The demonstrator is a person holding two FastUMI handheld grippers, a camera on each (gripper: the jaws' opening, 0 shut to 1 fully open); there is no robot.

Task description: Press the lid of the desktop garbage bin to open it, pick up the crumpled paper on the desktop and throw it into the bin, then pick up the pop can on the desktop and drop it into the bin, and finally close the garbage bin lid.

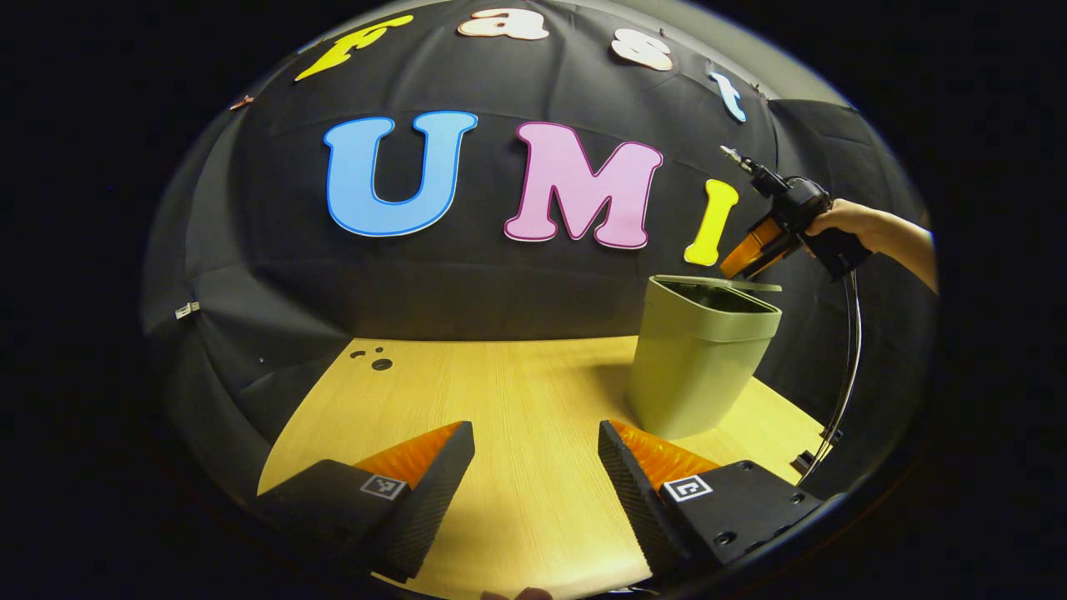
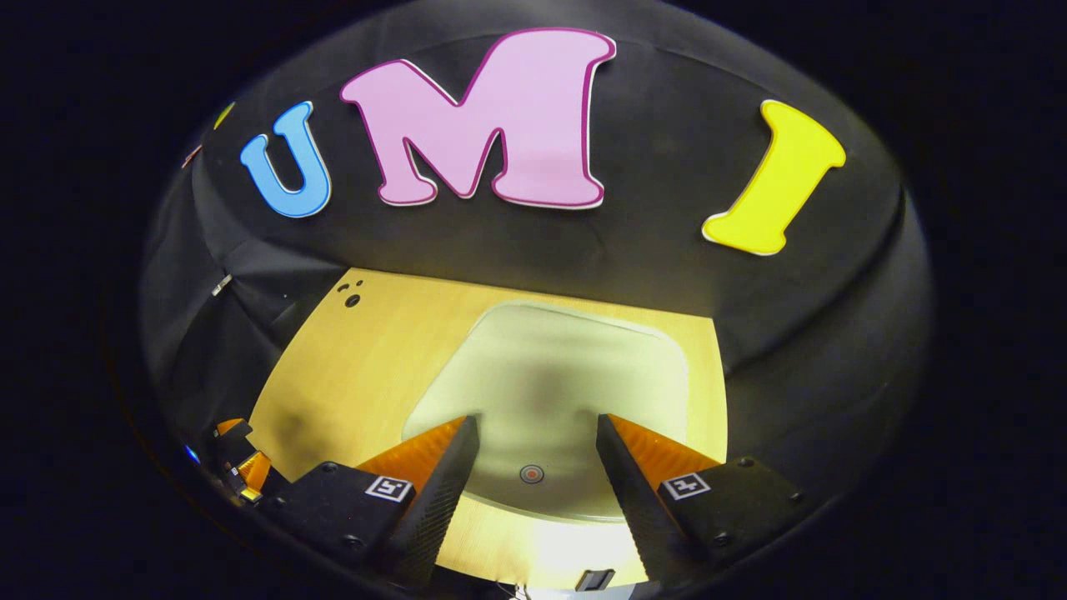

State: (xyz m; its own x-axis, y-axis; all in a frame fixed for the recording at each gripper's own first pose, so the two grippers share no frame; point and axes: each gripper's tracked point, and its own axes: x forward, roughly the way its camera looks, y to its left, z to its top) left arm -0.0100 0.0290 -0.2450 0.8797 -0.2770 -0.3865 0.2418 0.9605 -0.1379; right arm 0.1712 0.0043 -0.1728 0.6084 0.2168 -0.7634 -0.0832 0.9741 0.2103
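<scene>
Stage: judging by the desktop, you look to be at the last step, since the pale wooden desktop (image 1: pixel 517 392) lies bare around the bin and the lid looks down.
Bin: the olive-green plastic desktop garbage bin (image 1: pixel 692 367) stands upright toward the right side of the desktop, close to the black cloth wall.
Lid: in the right gripper view the flat green lid (image 2: pixel 558 375) sits directly below you, broad face up, with a small round red-ringed press mark (image 2: pixel 532 474) near its closest edge. In the left gripper view the lid seems level on the rim, though you cannot tell whether it has latched.
Right gripper: your right gripper (image 2: pixel 533 467) has its jaws spread wide with nothing between them; it hangs above the bin, fingers pointing down and forward, and the press mark lies between the two fingertips.
Left gripper: your left gripper (image 1: pixel 533 467) is likewise wide open and empty, low over the bare desktop, with the bin ahead and to its right.
Key relation: the lid lies straight under your right gripper, which is much the nearer tool.
Next move: if the lid needs seating, bring one right fingertip down onto the press mark, not the gap.
</scene>
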